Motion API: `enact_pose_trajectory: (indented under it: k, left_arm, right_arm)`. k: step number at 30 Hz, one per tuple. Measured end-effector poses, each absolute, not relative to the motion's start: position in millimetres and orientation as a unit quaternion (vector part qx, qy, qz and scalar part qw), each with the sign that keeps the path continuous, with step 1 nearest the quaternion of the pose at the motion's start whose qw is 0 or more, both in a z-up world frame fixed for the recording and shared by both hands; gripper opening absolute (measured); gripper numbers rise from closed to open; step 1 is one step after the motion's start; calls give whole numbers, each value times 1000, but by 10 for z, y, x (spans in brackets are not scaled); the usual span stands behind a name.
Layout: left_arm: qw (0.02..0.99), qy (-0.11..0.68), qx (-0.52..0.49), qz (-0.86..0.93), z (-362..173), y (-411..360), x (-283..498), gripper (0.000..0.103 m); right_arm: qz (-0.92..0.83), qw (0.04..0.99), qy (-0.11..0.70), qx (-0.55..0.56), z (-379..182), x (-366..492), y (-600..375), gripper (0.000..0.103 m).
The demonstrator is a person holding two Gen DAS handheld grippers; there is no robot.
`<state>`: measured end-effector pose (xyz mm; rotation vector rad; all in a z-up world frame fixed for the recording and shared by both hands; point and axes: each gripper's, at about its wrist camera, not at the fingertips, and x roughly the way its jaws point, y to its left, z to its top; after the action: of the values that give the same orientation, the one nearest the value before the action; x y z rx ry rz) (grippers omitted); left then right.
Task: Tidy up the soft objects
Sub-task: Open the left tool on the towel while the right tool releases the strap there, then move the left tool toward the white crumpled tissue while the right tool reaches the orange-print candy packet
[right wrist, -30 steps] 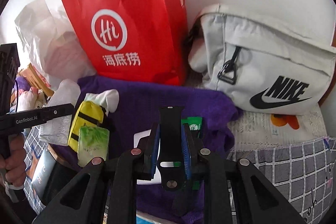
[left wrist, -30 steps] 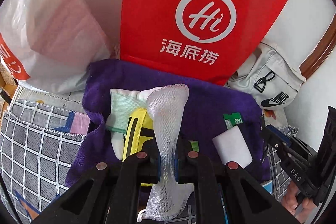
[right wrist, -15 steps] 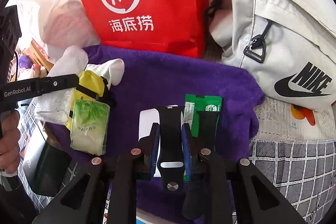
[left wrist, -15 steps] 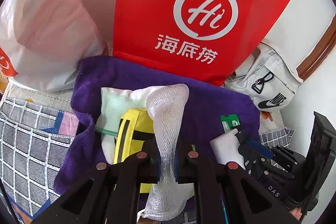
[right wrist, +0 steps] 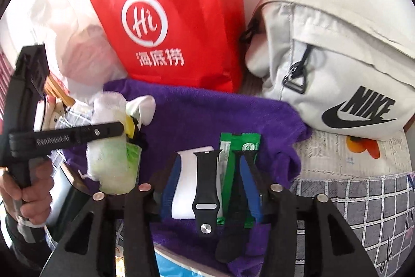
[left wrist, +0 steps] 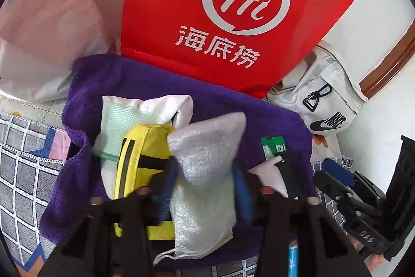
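Note:
A purple towel point(left wrist: 220, 108) point(right wrist: 194, 116) lies spread on the bed. My left gripper point(left wrist: 205, 186) is open, and a white mesh pouch point(left wrist: 207, 173) lies loose between its fingers on the towel. Beside it lie a yellow pouch point(left wrist: 135, 155) and a white-green pouch point(left wrist: 122, 118). My right gripper point(right wrist: 210, 173) is open over a black watch strap point(right wrist: 206, 186) that rests on a white pad point(right wrist: 181, 188) and a green packet point(right wrist: 238, 147).
A red paper bag point(left wrist: 220, 4) point(right wrist: 176, 17) stands behind the towel. A grey Nike bag point(right wrist: 337, 74) point(left wrist: 321, 105) lies at the right, a white plastic bag point(left wrist: 44, 30) at the left. A checked sheet point(left wrist: 23, 168) point(right wrist: 363, 212) covers the bed.
Both grippers have opened. The mesh pouch has dropped out of the left grip onto the towel. The watch strap has been let go and lies on the white pad.

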<state>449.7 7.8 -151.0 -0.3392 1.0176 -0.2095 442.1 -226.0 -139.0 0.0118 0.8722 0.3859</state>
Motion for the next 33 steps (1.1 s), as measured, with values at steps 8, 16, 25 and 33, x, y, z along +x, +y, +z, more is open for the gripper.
enact_pose_trajectory:
  k: [8, 16, 25, 33]
  left_arm:
    - [864, 466, -163, -97, -1397, 47, 4466, 71]
    - [874, 453, -149, -90, -1134, 125, 4324, 71]
    - [878, 456, -130, -66, -966, 310, 3888, 71]
    - [883, 446, -137, -52, -952, 638, 3262, 71]
  right_arm:
    - [184, 895, 406, 15, -1271, 4385, -2289, 52]
    - [192, 900, 391, 0, -1118, 4161, -2152, 52]
    - [207, 895, 395, -6, -1126, 3607, -1901, 52]
    - [236, 881, 402, -78, -1381, 2821, -1400, 32]
